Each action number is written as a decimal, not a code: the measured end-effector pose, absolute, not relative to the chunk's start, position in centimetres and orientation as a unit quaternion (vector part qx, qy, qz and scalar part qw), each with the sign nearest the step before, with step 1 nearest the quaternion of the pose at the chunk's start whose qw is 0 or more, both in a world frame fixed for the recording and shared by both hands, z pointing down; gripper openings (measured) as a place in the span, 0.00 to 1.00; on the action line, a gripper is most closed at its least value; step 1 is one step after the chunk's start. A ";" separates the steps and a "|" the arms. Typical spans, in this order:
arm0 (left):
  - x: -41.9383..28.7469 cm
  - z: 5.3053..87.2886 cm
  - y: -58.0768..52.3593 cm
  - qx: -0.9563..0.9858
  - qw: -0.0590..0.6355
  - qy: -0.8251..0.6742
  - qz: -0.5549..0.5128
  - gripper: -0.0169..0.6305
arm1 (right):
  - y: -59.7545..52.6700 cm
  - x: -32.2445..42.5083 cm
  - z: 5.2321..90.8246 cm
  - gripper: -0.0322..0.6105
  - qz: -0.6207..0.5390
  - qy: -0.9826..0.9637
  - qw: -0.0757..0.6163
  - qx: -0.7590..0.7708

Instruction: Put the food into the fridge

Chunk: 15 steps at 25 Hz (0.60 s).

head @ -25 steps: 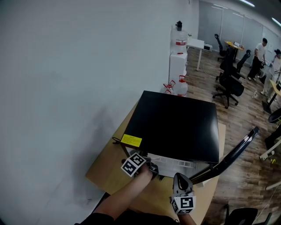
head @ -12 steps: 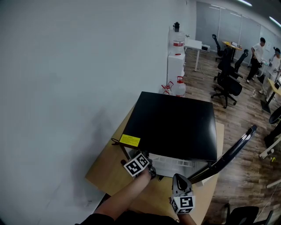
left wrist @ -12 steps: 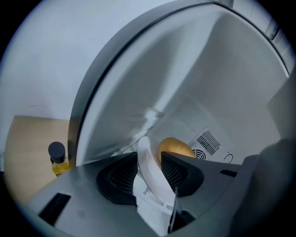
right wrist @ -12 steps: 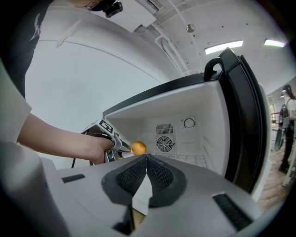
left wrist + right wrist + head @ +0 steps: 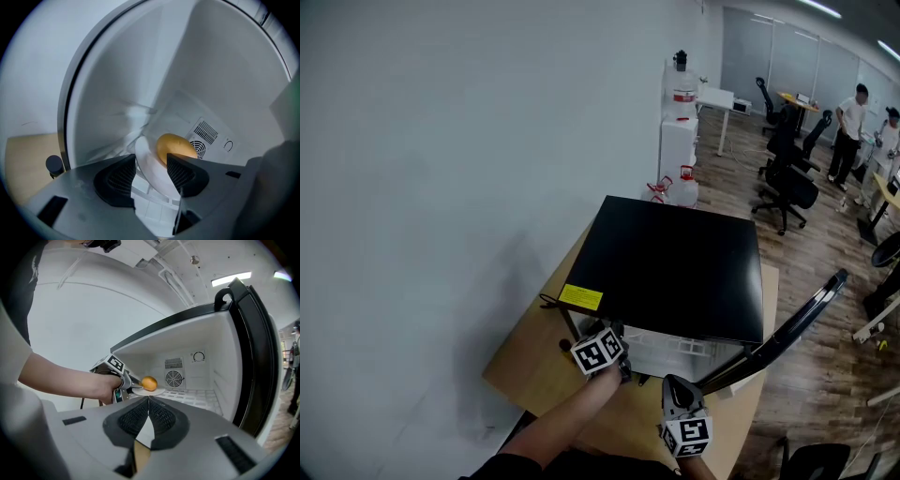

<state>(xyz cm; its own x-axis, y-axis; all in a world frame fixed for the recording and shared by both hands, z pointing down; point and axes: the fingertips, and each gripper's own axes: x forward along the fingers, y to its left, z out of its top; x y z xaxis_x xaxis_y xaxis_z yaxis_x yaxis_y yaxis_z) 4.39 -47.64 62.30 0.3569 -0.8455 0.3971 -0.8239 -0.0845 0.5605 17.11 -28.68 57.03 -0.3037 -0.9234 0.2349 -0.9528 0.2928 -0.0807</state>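
l gripper [image 5: 151, 161] jaws just been opening, now apart w/ rim of white plate [image 5: 143, 152] betw them, not clamped. round orange food [image 5: 176, 146] sits on plate, frame centre, inside open fridge [image 5: 675, 262], fan [image 5: 199, 149] behind it. r gripper [image 5: 148, 401] jaws together, empty, lower centre, facing fridge opening.

Ceiling strips [image 5: 229, 280] lit the room evenly; the fridge [image 5: 197, 341] interior glowed white; gripper views bowed and darkened at edges.
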 end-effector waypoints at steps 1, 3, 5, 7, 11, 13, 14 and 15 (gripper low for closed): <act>4.5 62.3 -47.5 0.740 0.366 -0.565 -0.012 0.32 | -28.6 16.9 57.0 0.14 0.104 -0.803 0.072 0.583; 4.5 62.2 -47.2 0.746 0.354 -0.564 -0.007 0.37 | -28.3 16.3 56.8 0.14 0.105 -0.810 0.069 0.573; 4.6 62.1 -47.1 0.752 0.339 -0.565 -0.007 0.40 | -28.1 15.8 56.6 0.14 0.104 -0.819 0.065 0.560; 4.7 62.1 -47.1 0.759 0.324 -0.565 -0.006 0.42 | -27.9 15.4 56.5 0.14 0.101 -0.822 0.066 0.556; 4.9 62.2 -46.9 0.768 0.311 -0.560 -0.002 0.44 | -27.4 15.5 56.6 0.14 0.101 -0.818 0.066 0.562; 5.0 62.2 -46.9 0.774 0.300 -0.558 0.005 0.45 | -27.2 15.6 56.7 0.14 0.102 -0.816 0.068 0.565; 5.1 62.3 -46.9 0.776 0.294 -0.558 0.009 0.45 | -27.1 15.6 56.8 0.14 0.102 -0.815 0.070 0.566; 5.2 62.4 -47.0 0.777 0.288 -0.559 0.012 0.45 | -27.0 15.6 56.9 0.14 0.102 -0.814 0.071 0.567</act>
<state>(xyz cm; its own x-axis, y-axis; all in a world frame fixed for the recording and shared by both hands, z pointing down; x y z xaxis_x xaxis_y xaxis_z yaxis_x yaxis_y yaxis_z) 5.17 -47.00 62.36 0.3748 -0.8622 0.3407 -0.8759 -0.2089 0.4349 15.61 -26.99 56.88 -0.3471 -0.9087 0.2319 -0.9378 0.3362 -0.0863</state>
